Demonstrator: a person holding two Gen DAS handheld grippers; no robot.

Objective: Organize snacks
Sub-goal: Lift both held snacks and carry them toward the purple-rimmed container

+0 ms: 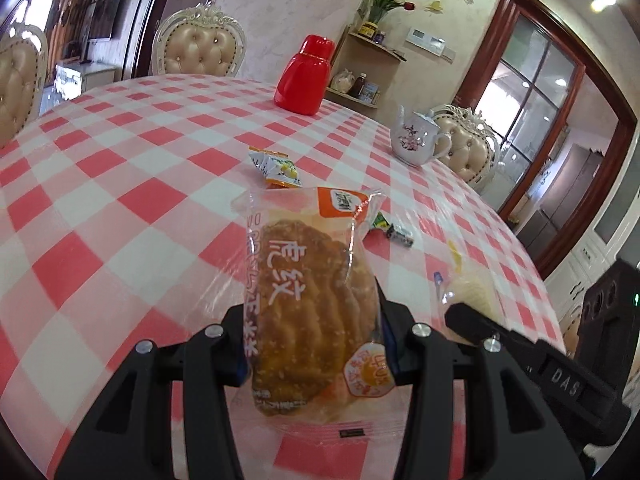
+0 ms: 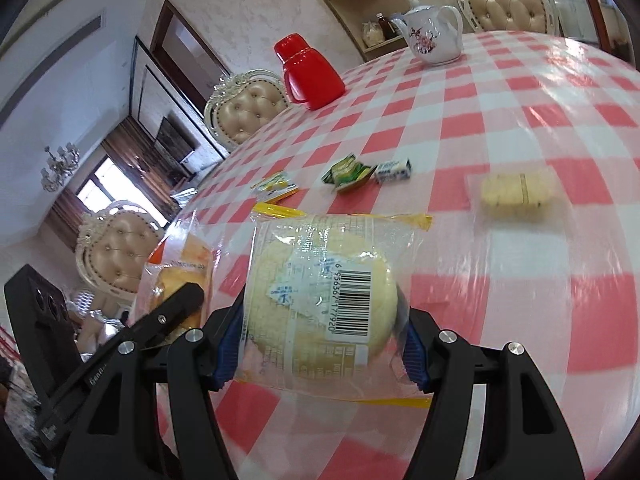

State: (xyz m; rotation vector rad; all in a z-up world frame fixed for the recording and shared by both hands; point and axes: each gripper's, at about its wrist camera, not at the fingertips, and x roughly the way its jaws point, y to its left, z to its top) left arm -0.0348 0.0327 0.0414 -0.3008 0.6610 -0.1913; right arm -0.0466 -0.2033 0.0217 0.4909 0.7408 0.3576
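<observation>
While both packets hang clear of the pink-and-white checked tablecloth (image 1: 120, 208), each sits pinched between a pair of black fingers; the left gripper (image 1: 316, 344) clamps the clear plastic packet of ridged golden-brown cake (image 1: 308, 312) across its lower half, and the right gripper (image 2: 320, 344) squeezes the clear yellow-edged packet holding a pale round bun (image 2: 320, 300) at its widest part, barcode facing the lens; both look light and soft, the film slick and crinkly, so I judge a hold on the cake itself surer than one on the loose sealed edge, with gentle pressure lest the crumb crush; from the right wrist view, a small green sachet (image 2: 346, 172) and a white-and-blue gum stick box (image 2: 394, 170) lie touching at twelve o'clock, a small orange-and-yellow sachet (image 2: 276, 186) at eleven, and a blurred pale wrapped biscuit stack (image 2: 516, 190) at two; farther off stand a red plastic flask (image 2: 310, 72) and a white floral china teapot (image 2: 430, 36), well apart from the snacks.
</observation>
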